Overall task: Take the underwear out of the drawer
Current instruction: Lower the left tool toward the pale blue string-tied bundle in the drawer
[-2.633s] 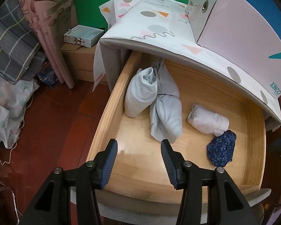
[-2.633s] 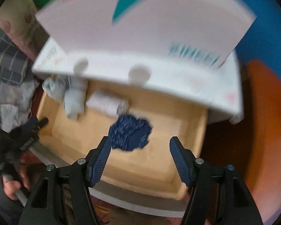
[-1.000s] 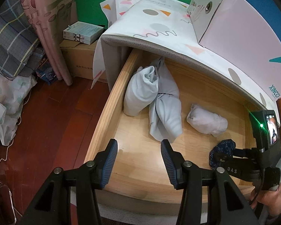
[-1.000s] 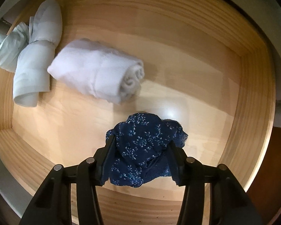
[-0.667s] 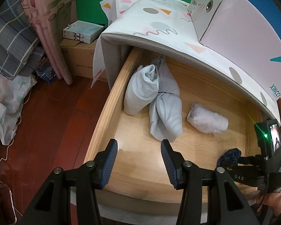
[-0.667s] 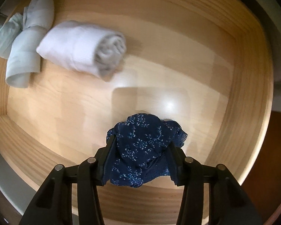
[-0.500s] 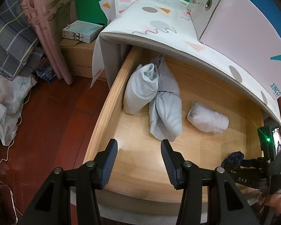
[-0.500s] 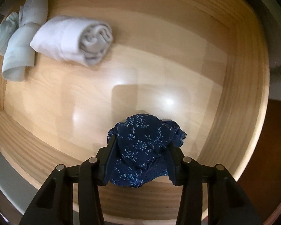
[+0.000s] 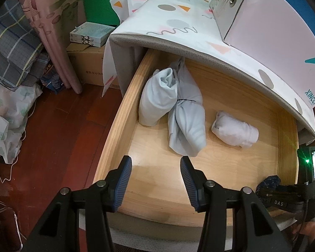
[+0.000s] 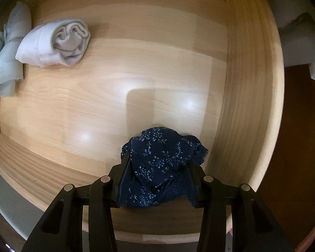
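in the left wrist view, the left gripper (image 9: pixel 155 168) hangs over the front of the open wooden drawer (image 9: pixel 115 126), its fingers (image 9: pixel 124 172) spread wide with nothing between them. the dark blue underwear (image 9: pixel 271 181) shows only as a small bunch at the far right edge, near the drawer's right wall, held at the tip of the right gripper (image 9: pixel 277 193); it is well apart from the left fingers. its long axis cannot be told from here. inside the drawer lie two pale blue cloth bundles (image 9: pixel 172 109) side by side toward the back left, and a white rolled cloth (image 9: pixel 235 129) further right.

in the right wrist view, the right gripper (image 10: pixel 157 168) has its fingers (image 10: pixel 124 168) closed in on the underwear (image 10: pixel 157 163), which fills the gap between them as a crumpled wad. the wad bulges forward past the fingertips, its lace edge on the right side, and it sits above the drawer's floor (image 10: pixel 115 84) near the front right corner. no clear long axis shows in the bunched cloth. the white rolled cloth (image 10: pixel 54 44) lies at the upper left, its open rolled end facing the camera.
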Tool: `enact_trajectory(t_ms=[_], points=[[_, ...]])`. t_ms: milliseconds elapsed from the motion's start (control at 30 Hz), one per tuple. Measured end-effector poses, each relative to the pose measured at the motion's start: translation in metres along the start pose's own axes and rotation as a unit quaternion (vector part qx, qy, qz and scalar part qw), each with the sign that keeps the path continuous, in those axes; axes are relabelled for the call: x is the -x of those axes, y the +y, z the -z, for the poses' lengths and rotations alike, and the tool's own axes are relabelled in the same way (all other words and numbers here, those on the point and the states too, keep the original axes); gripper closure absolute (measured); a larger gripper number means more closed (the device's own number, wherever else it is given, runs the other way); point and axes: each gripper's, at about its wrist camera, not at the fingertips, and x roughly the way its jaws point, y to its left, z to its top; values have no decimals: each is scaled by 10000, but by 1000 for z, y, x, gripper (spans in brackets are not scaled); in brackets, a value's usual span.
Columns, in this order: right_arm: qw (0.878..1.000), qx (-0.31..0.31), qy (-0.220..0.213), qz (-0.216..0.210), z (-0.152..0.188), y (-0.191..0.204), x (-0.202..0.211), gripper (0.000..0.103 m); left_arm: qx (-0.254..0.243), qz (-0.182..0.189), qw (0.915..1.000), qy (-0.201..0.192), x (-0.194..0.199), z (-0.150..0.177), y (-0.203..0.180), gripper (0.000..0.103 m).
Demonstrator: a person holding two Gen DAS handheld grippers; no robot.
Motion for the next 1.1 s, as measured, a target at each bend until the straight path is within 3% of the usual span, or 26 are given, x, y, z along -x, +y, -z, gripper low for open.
enact_trajectory(t_ms=[267,600,933,1100], points=[[9999,-128,55,84,7,9,-2,64,-168,131,9994,289,-9,1,-3,54],[9995,-314,19,7,13,-9,3,65,-570,334,9956,670,-21,-1,-14,54],[9995,-310,1,3,16,-13,10,65,-989,677,9908,623,-23,-12,-22,54],[9995,-313,-3,-5,15,-17,2,65,-1238,656,9892,426,-16,-27,-14,54]])
